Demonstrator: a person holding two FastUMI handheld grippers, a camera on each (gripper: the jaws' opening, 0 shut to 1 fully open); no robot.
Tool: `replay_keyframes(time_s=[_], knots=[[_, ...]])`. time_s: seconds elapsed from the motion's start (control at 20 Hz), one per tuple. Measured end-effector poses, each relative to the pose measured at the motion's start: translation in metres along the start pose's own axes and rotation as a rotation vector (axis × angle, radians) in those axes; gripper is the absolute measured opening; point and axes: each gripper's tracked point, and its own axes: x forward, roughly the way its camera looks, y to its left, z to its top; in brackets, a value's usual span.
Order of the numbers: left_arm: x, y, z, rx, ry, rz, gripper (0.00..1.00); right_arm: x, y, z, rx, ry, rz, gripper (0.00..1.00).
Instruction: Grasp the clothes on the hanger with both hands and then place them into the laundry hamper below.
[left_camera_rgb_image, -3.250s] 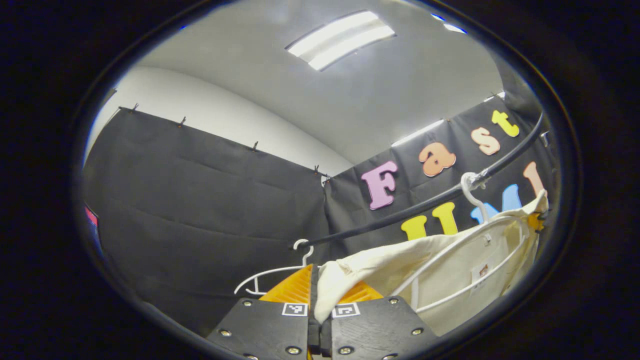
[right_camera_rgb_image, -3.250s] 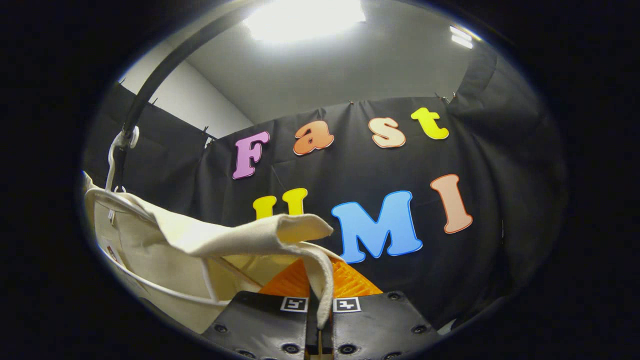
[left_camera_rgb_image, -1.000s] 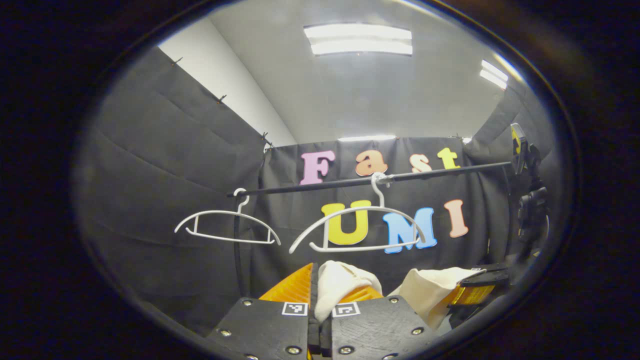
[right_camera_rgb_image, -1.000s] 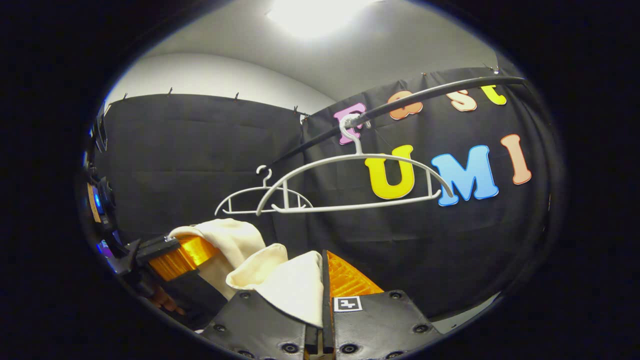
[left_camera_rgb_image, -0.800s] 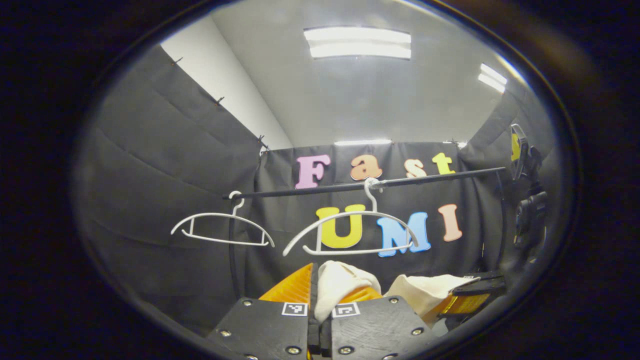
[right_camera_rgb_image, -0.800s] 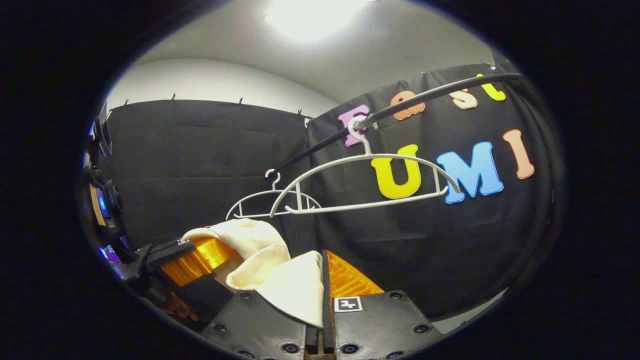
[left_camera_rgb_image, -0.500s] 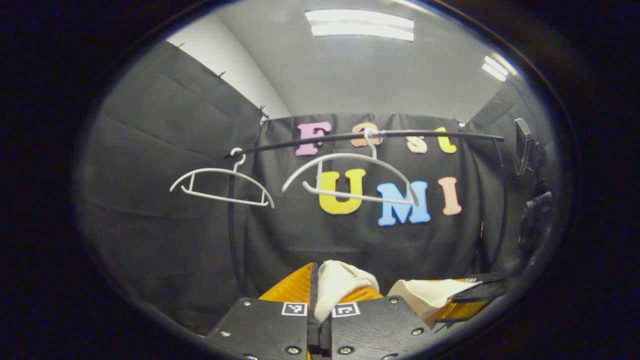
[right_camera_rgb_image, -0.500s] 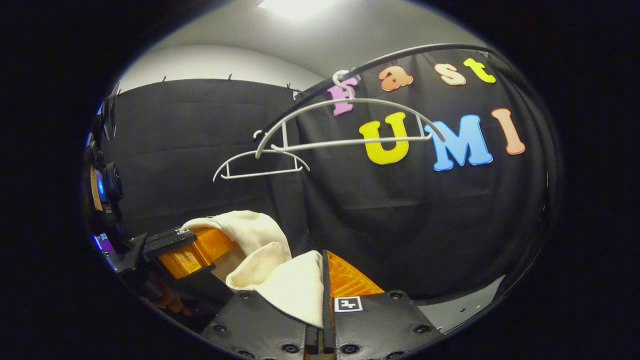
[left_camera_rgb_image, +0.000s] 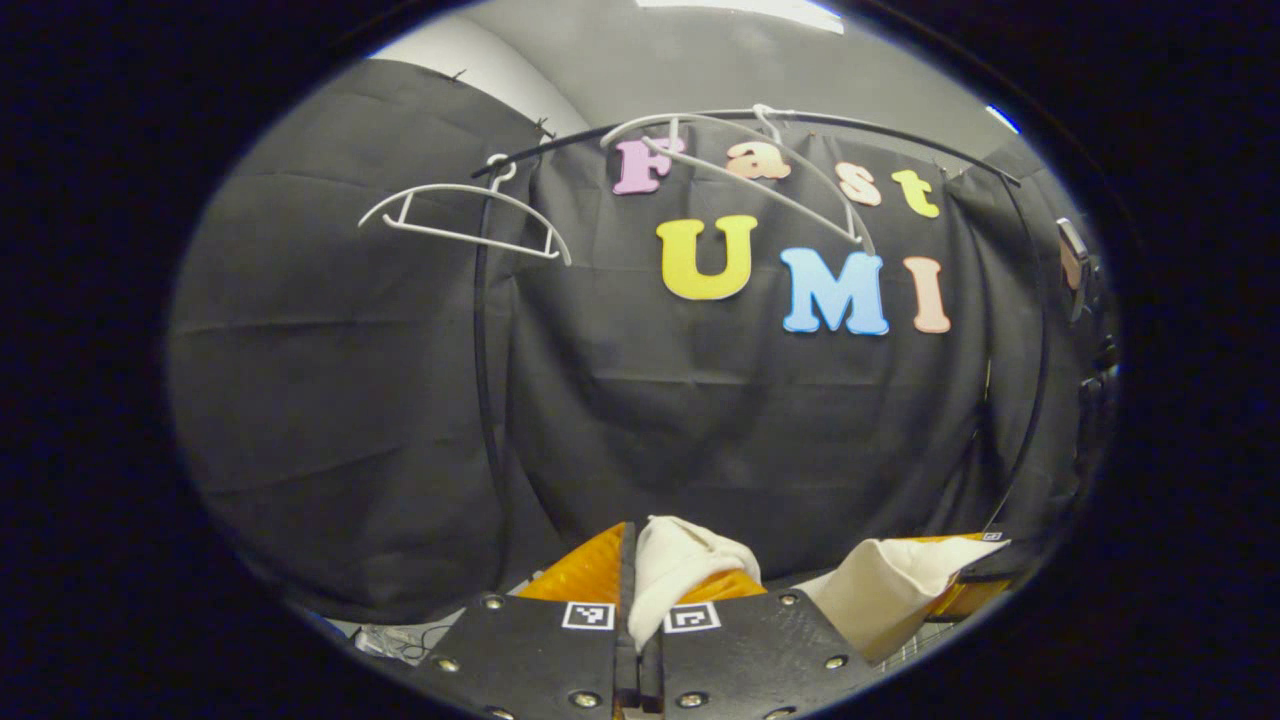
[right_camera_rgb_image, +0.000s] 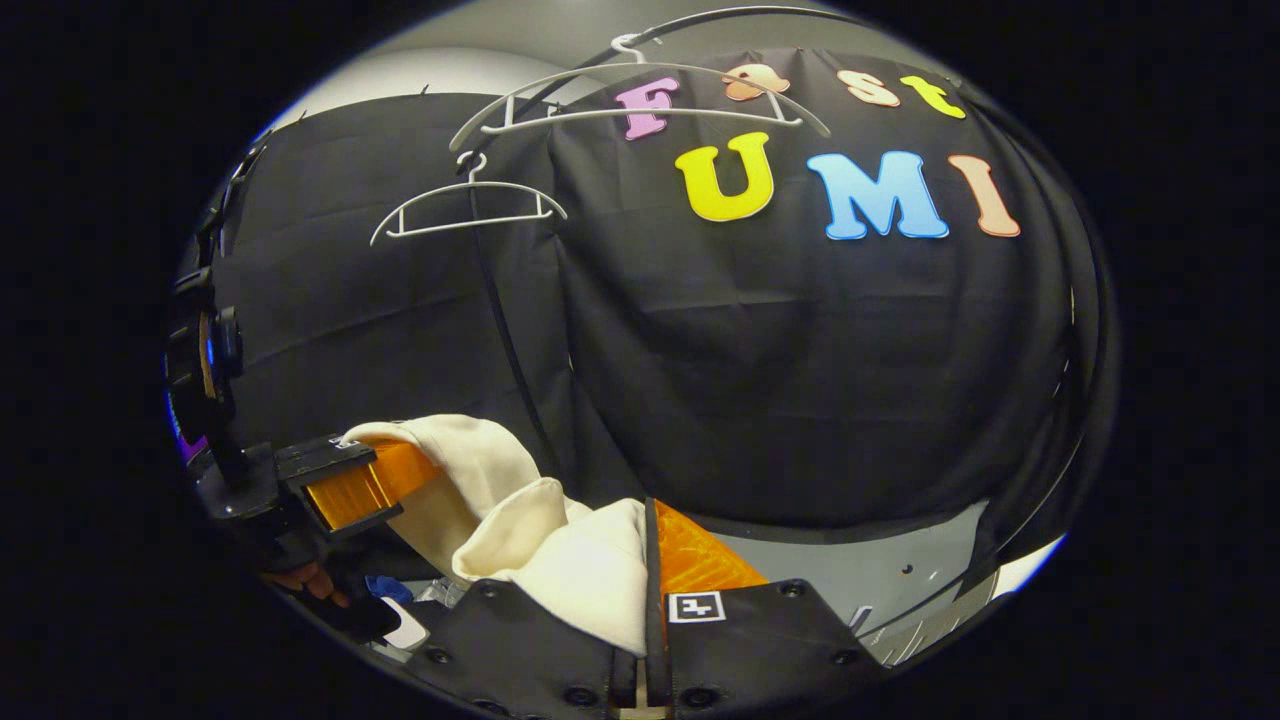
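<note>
Cream garment (left_camera_rgb_image: 672, 560) pinched by left tool (left_camera_rgb_image: 640, 590) and right tool (right_camera_rgb_image: 645, 590).

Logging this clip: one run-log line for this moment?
phase: carrying | left claw: shut on cream cloth garment | right claw: shut on it | white plastic hangers: bare

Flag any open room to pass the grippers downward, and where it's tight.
Free: bare grey floor below the black cloth wall, ahead of the right gripper. Tight: the cream garment spans from it to the left gripper; the rail's upright stands left. Hangers hang overhead.
</note>
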Motion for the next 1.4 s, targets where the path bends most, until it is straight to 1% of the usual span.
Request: replay_keyframes(time_s=[0.2, 0.3, 0.35, 0.45, 0.55, 0.6, 0.65, 0.7, 0.75, 0.8, 0.9, 0.95, 1.0, 1.05, 1.2, 1.25, 1.4], knots=[[0.009, 0.007, -0.047, 0.016, 0.078, 0.009, 0.03, 0.014, -0.011, -0.037, 0.001, 0.048, -0.034, 0.07], [0.007, 0.012, -0.076, 0.049, 0.129, 0.015, 0.03, 0.015, -0.015, -0.059, 0.022, 0.082, -0.055, 0.07], [0.005, 0.012, -0.091, 0.072, 0.158, 0.013, 0.03, 0.017, -0.015, -0.071, 0.033, 0.106, -0.057, 0.10], [0.005, 0.014, -0.121, 0.107, 0.222, 0.002, 0.02, 0.021, -0.019, -0.091, 0.034, 0.154, -0.072, 0.10], [0.002, 0.016, -0.148, 0.123, 0.281, -0.002, 0.02, 0.022, -0.018, -0.112, 0.030, 0.202, -0.078, 0.10], [0.000, 0.018, -0.161, 0.123, 0.313, -0.003, 0.02, 0.021, -0.019, -0.122, 0.029, 0.232, -0.087, 0.13], [-0.002, 0.020, -0.174, 0.126, 0.348, 0.000, 0.02, 0.022, -0.021, -0.133, 0.030, 0.264, -0.096, 0.13], [-0.005, 0.024, -0.185, 0.134, 0.380, 0.006, 0.03, 0.021, -0.022, -0.142, 0.035, 0.294, -0.100, 0.13], [-0.007, 0.026, -0.193, 0.137, 0.406, 0.010, 0.03, 0.021, -0.024, -0.151, 0.034, 0.320, -0.112, 0.26], [-0.009, 0.028, -0.200, 0.140, 0.426, 0.013, 0.04, 0.019, -0.028, -0.158, 0.024, 0.347, -0.131, 0.26], [-0.009, 0.028, -0.211, 0.135, 0.466, -0.010, 0.05, 0.016, -0.030, -0.166, 0.022, 0.376, -0.141, 0.29], [-0.013, 0.025, -0.213, 0.132, 0.489, -0.024, 0.06, 0.014, -0.032, -0.166, 0.016, 0.381, -0.146, 0.41], [-0.015, 0.023, -0.220, 0.133, 0.506, -0.040, 0.23, 0.013, -0.031, -0.168, 0.010, 0.385, -0.146, 0.41], [-0.017, 0.023, -0.220, 0.138, 0.513, -0.050, 0.40, 0.012, -0.030, -0.166, 0.010, 0.388, -0.138, 0.50], [-0.021, 0.021, -0.205, 0.174, 0.471, -0.061, 0.90, -0.001, -0.027, -0.156, -0.024, 0.369, -0.141, 1.00], [-0.023, 0.019, -0.200, 0.179, 0.463, -0.068, 0.91, -0.003, -0.026, -0.151, -0.037, 0.356, -0.146, 0.98], [-0.030, 0.017, -0.174, 0.194, 0.410, -0.072, 0.92, -0.017, -0.031, -0.121, -0.050, 0.288, -0.170, 0.98]])
